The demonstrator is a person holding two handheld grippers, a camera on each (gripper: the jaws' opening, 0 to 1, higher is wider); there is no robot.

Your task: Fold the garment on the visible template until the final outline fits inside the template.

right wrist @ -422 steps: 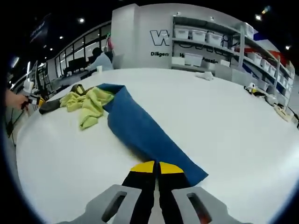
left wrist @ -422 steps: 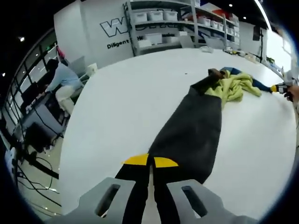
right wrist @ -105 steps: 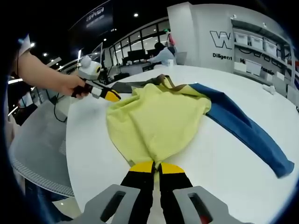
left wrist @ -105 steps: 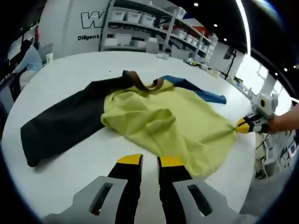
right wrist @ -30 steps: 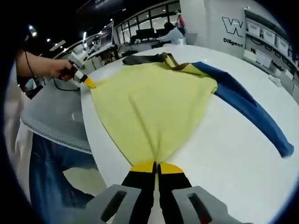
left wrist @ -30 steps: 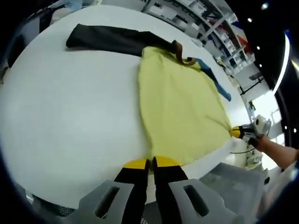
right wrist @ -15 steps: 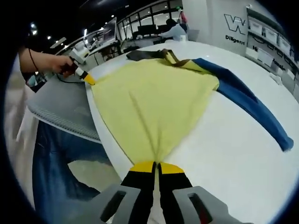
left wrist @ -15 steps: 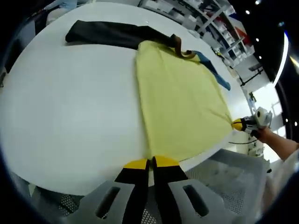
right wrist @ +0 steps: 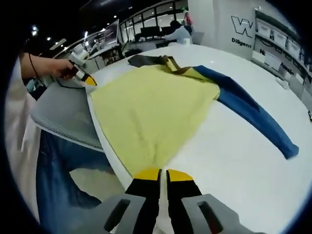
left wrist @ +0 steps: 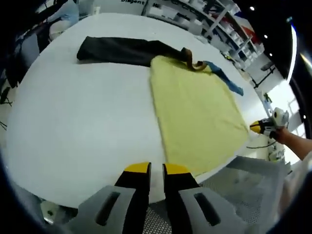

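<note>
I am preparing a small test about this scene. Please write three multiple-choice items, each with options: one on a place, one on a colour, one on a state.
1. Where does the garment's yellow body lie?
A. near the table edge
B. on a shelf
C. on the floor

2. What colours are the two sleeves?
A. both red
B. black and blue
C. white and green

3. How does the left tool stand?
A. shut on the collar
B. open, just off the hem
C. shut on the black sleeve

Key: 1 A, the hem reaches the rim; 2 B, one sleeve each side; 3 B, a gap shows between its jaws.
</note>
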